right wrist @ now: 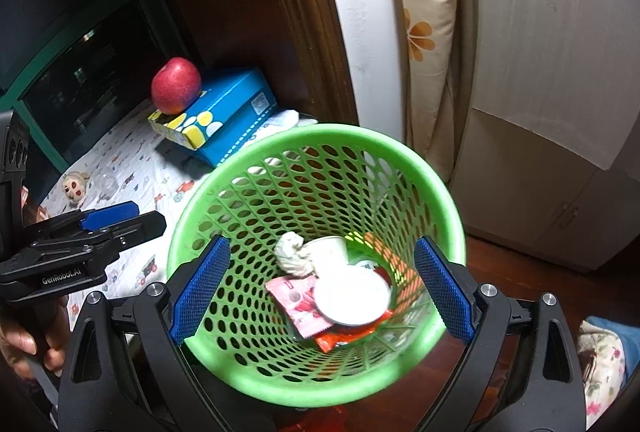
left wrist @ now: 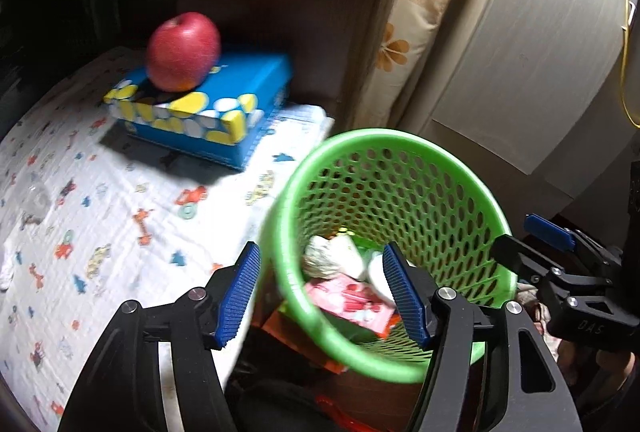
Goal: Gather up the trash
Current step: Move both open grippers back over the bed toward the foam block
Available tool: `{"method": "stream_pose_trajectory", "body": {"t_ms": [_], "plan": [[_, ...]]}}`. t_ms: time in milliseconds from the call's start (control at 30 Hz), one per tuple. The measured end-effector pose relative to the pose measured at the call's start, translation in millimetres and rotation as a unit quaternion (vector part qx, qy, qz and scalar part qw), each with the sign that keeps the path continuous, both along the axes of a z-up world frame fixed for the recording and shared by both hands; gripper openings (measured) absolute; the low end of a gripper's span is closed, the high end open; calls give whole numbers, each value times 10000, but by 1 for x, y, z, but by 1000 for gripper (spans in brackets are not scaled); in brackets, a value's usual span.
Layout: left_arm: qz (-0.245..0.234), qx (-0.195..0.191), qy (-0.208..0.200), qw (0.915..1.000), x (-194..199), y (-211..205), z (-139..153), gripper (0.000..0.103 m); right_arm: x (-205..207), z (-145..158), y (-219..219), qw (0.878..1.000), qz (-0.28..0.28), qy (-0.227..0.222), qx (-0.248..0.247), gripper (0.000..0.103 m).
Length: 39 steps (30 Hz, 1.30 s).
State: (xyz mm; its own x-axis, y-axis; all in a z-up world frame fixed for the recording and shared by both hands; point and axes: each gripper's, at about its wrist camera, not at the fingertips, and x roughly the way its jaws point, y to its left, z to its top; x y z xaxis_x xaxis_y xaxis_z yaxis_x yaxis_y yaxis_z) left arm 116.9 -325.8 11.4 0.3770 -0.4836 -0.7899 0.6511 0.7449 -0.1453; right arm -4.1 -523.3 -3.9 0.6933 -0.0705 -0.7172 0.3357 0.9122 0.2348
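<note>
At lower right of both views sits the green basket [right wrist: 316, 260], mouth tilted toward us. We see trash already inside: a white lid [right wrist: 352, 296], a pink wrapper [right wrist: 296, 302], a crumpled tissue [right wrist: 294, 256], an orange wrapper [right wrist: 344, 338].

Our left gripper [left wrist: 324, 296] straddles the near rim in its own view, fingers apart, nothing between the pads; we judge a piece has gone in. Our right gripper [right wrist: 320, 292] frames the basket's mouth, fingers spread wide, pads clear of the mesh, holding nothing. We cannot tell what props the basket at this tilt.

Left of the basket lies the printed cloth [left wrist: 120, 216]. Upper left on it: a blue box [left wrist: 208, 111] with an apple [left wrist: 184, 49] on top, likely not trash. A clear plastic scrap [right wrist: 106, 181] and a small doll head [right wrist: 75, 185] sit at the cloth's far left; the scrap looks like a next candidate.

Room to move: cloth between box and basket is open. The basket rim crowds the cloth's edge; a wooden post [right wrist: 304, 31] stands close behind.
</note>
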Motion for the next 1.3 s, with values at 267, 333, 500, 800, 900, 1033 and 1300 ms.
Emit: {"method": "stream_pose_trajectory", "body": {"t_ms": [267,333,500,800,900,1033,1300], "plan": [[929,97,-75,9956,32,80,-1,62,33,5,40,9987,502,-10,-39,92],[1208,135,-80,9926,42,105,-2,62,44,5,53,9977,669,-7,-53,92],[1924,300,-139,9808,65,167,-8,62,69,5,88,9945,1047,12,-68,92],[3234,518,-54,9448,118,277,-20,66,116,3,151,9862,1649,54,-99,92],[3570,549,34,9325,140,309,-25,70,132,1,171,9833,1813,86,-107,92],[3874,595,194,9198,171,339,-37,72,156,-3,195,9792,2022,134,-115,92],[4303,558,596,8990,229,379,-67,75,206,-11,238,9699,2421,200,-191,92]]}}
